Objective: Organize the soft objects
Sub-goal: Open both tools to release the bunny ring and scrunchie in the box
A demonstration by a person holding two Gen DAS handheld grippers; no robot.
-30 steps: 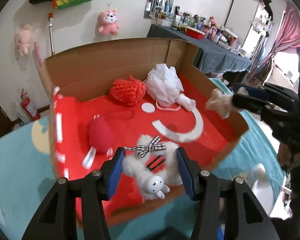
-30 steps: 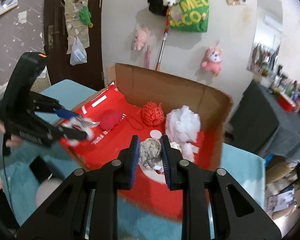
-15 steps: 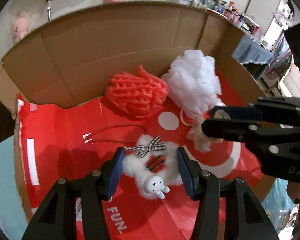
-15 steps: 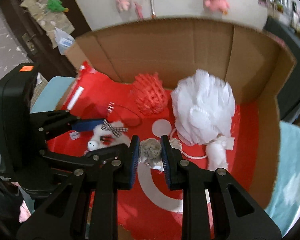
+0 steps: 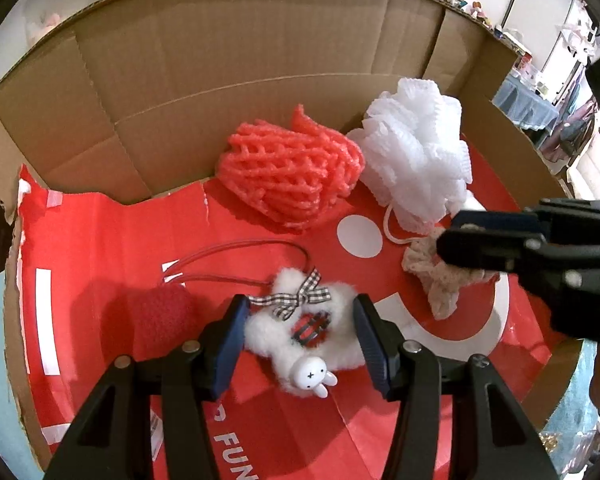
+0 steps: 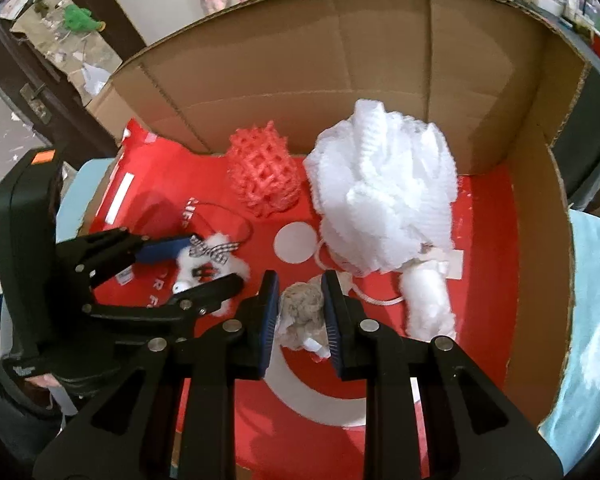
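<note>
A: How did the left claw [image 5: 298, 332] stand?

B: Clamped on the white fluffy bunny charm [image 5: 300, 334], both blue pads pressed into its fur, low over the red floor of the cardboard box [image 5: 228, 60]. A checked bow sat at the charm's twelve o'clock and a red knitted pouch [image 5: 160, 316] lay at its nine o'clock.

A: And the right claw [image 6: 300, 312]?

B: Nearly together, squeezing a beige lace scrunchie [image 6: 302, 314] that bulged out between the pads. Whether it touched the floor I couldn't quite tell.

A: Farther out?

B: From the right claw, a white mesh bath puff [image 6: 384, 196] lay at one o'clock and a red foam net [image 6: 262, 176] at eleven o'clock, both near the back wall. The left claw was at nine o'clock.
</note>
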